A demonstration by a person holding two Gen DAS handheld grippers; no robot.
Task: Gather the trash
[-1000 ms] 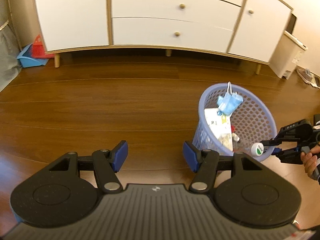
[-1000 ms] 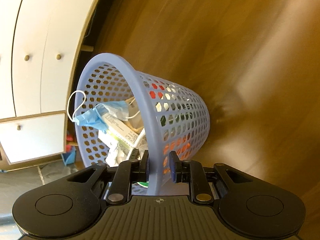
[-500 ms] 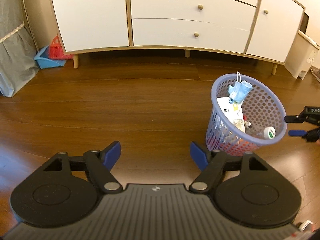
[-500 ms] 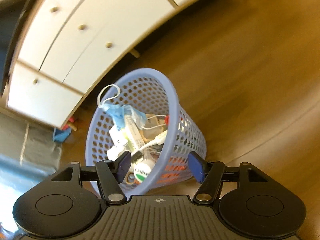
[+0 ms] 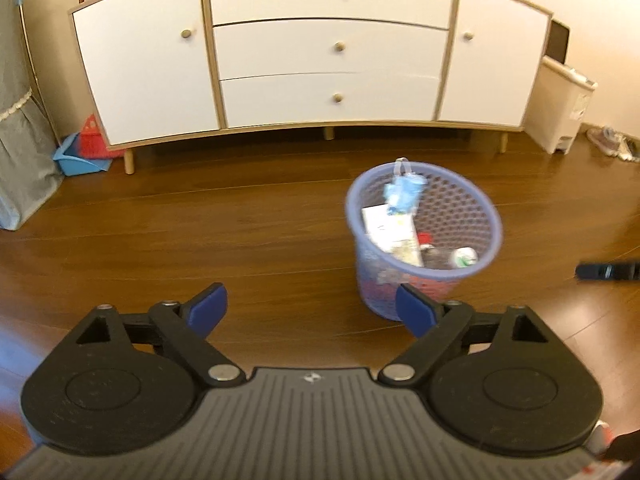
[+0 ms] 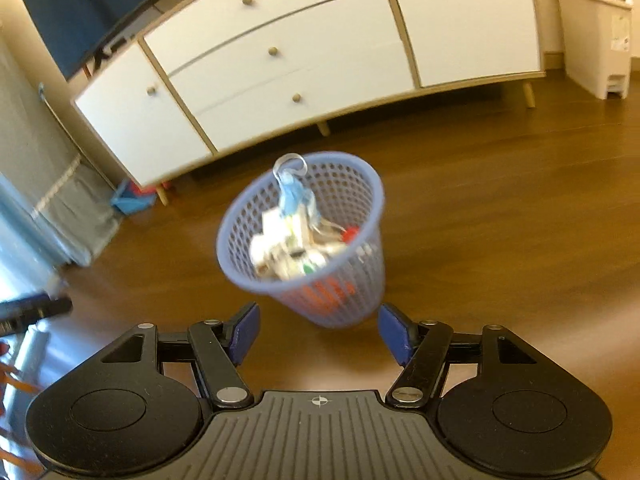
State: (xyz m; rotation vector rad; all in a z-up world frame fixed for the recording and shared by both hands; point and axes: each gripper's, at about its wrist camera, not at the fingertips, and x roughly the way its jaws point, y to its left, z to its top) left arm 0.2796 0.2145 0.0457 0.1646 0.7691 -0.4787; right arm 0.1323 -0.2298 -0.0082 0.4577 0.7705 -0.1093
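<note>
The right claw [image 6: 318, 330] is seen released, its blue pads spread wide with nothing between them. Just ahead of it, on the brown wooden floor [image 6: 500, 220], the lavender perforated plastic waste basket [image 6: 340, 292] stands upright. A second ago the basket rim was pinched between these pads and the basket was tipped; half a second ago the pads were already parted at the rim; now the claw has been drawn back and the whole basket is framed. The left claw [image 5: 312, 310] is likewise released and empty, with the basket ahead and to its right; it too has been pulled further away.

Inside the basket, a light blue face mask [image 5: 404, 194] is draped at the far rim, above a white carton [image 5: 390, 228] and a white bottle with a green mark [image 5: 464, 257]. Only in the left view is that bottle clear, and the right claw's dark tip shows at the far right edge. Only the right view shows orange items through the basket mesh. Beyond the basket stands a white sideboard with wooden knobs [image 6: 280, 52].
</note>
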